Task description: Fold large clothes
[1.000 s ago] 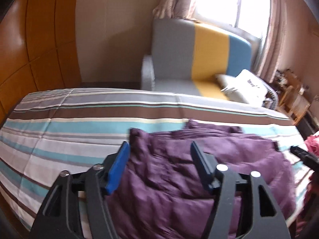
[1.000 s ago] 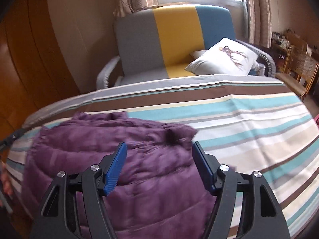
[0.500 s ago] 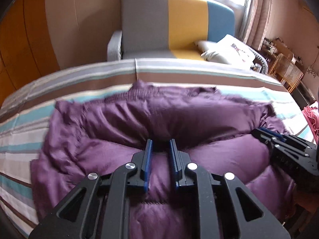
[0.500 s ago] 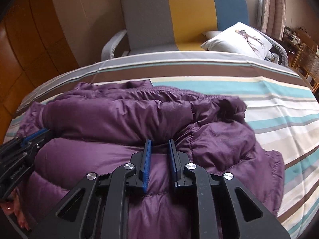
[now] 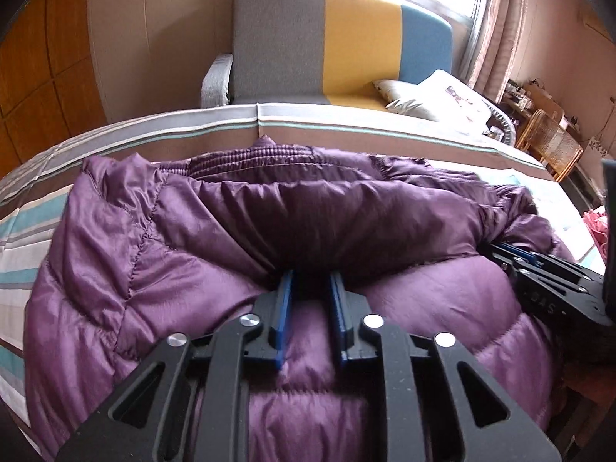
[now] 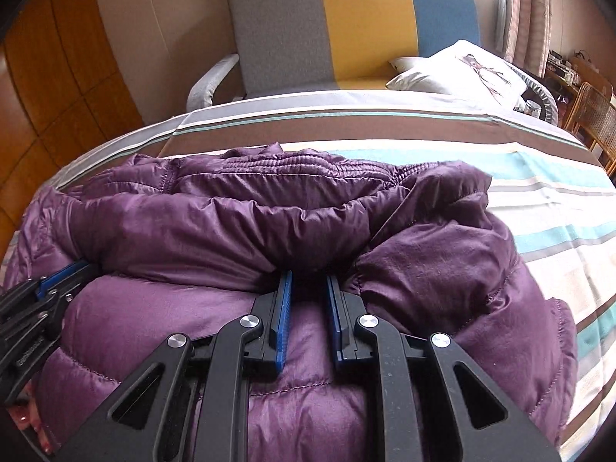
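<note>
Both my claws are pinched narrow on one roll of the purple down jacket (image 5: pixel 215 254): left gripper (image 5: pixel 310 281) toward its left end, right gripper (image 6: pixel 308 279) toward its right. That gathered roll runs crosswise before me, its collar beyond, all lying on the striped bed (image 6: pixel 546 208); I judge neither hand is nearer.

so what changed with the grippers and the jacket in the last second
Both the left gripper and the right gripper went from wide open jaws to narrowed jaws pinching an edge of the purple jacket, which has been folded over onto itself. The striped bed and the armchair stayed as they were.
</note>
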